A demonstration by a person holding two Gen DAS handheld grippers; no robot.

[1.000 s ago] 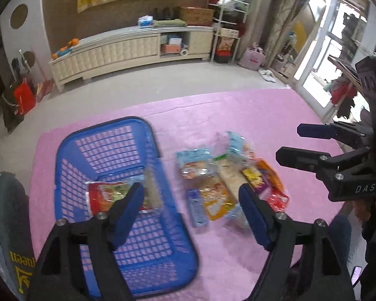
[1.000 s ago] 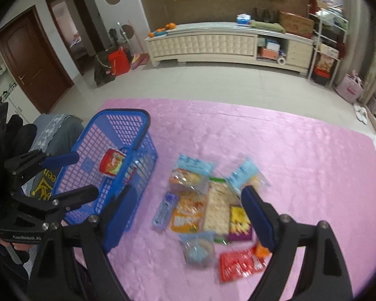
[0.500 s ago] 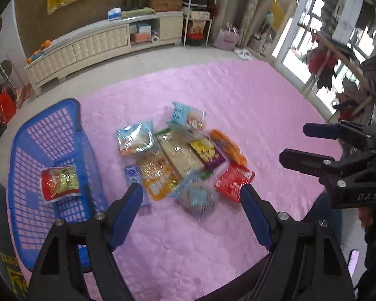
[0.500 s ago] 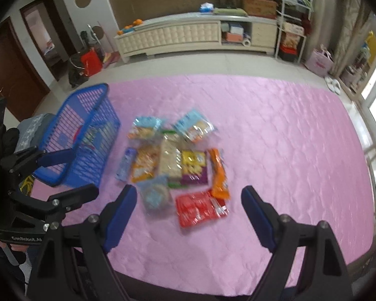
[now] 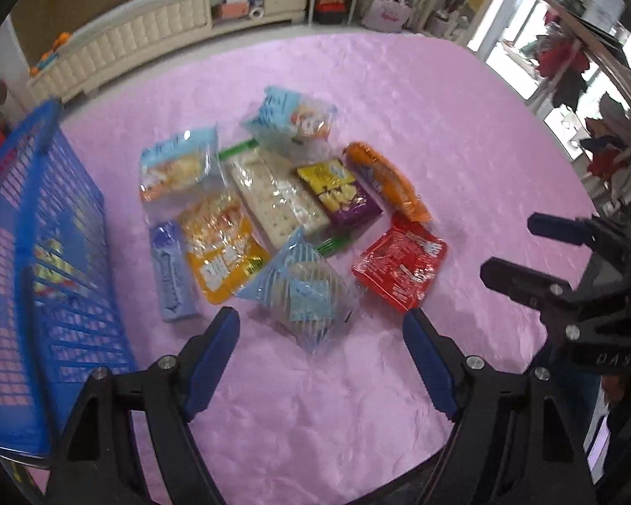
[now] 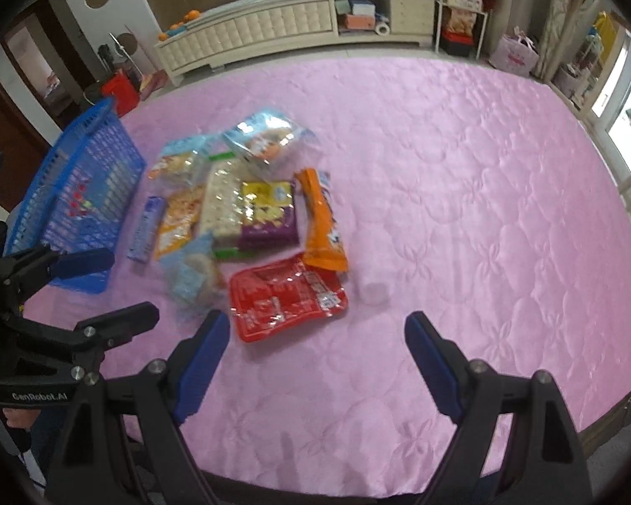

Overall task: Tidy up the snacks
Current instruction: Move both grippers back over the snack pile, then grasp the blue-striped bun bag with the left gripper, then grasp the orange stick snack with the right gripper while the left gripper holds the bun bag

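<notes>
Both grippers are hanging over the pink quilted cloth (image 6: pixel 462 168), angled steeply down, and neither is carrying anything. The left gripper (image 5: pixel 320 336) is holding its blue-padded fingers (image 5: pixel 212 357) wide apart, and the gap between them is sitting low in the middle of its own view, just below a clear packet with pale blue stripes (image 5: pixel 305 290). The right gripper (image 6: pixel 317 336) is likewise standing with its fingers apart, over bare cloth just below and right of a red packet (image 6: pixel 286 299) in its own view.

The snacks are lying in a loose heap at centre frame in both views. From the left wrist I am seeing a long cracker pack (image 5: pixel 275 198) in the middle, a purple and yellow bag (image 5: pixel 340 193) to its right, an orange tube-shaped pack (image 5: pixel 385 181) further right, and an orange-yellow pouch (image 5: pixel 221 248) to the left with a slim blue-violet bar (image 5: pixel 170 273) beside it. Two pale blue bags are sitting at the top of the heap.

The blue plastic basket (image 5: pixel 33 252) is standing at the left edge, just beside the heap, with something red and yellow showing blurred through its mesh.
</notes>
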